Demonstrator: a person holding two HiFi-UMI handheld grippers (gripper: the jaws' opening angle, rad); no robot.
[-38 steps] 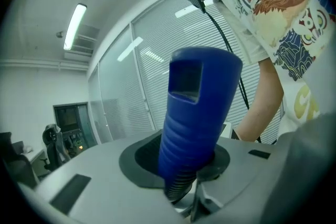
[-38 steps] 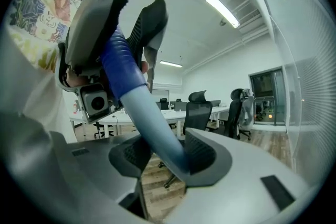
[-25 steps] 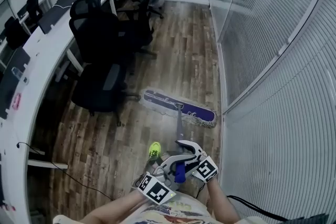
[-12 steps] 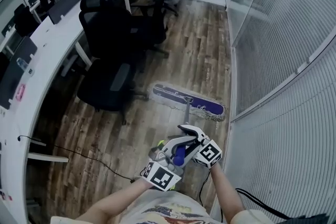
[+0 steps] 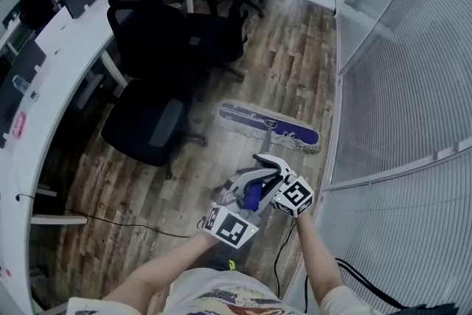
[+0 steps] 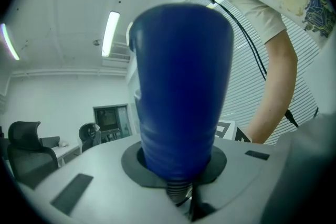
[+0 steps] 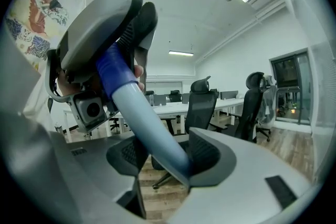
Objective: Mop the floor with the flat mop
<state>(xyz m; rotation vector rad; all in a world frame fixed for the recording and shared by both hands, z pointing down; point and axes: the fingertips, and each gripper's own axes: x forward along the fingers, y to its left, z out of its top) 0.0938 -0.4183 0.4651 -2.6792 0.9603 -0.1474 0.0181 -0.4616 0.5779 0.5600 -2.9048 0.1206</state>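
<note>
Pole (image 5: 263, 142) caught between both grippers, so jaws first. The left gripper (image 5: 254, 181) has just clamped down: its two jaws meet in a tight seam and their notches ring the blue grip (image 5: 253, 197) at the pole's upper end, pressed right onto it. In the left gripper view the grip (image 6: 181, 86) stands straight up out of that ring, filling the middle of the picture, its blunt end toward the person's chest.

Over to the right gripper (image 5: 271, 161), just ahead of the left one and lower on the pole. Its jaws have just been spreading, and they stand apart now with the pale pole (image 7: 152, 128) passing between them. The pole leans against one notch with a gap showing at the other, so that is a loose cradle and no pinch. From there the pole climbs back to the left gripper's clasp on the blue part.

Now the line of it. The pole's long axis runs from the grip, through the left jaws, through the right jaws, then forward and down to the floor (image 5: 295, 63). The mop head (image 5: 243, 116) lies flat on the wood ahead of the right gripper's tips, joined to the pole at its middle. It is a long purple pad with a pale fringe, set crosswise to the pole, its far end angled off to the left. A black chair (image 5: 144, 122) sits left of the grippers, and a slatted wall (image 5: 413, 85) runs close on their right.
</note>
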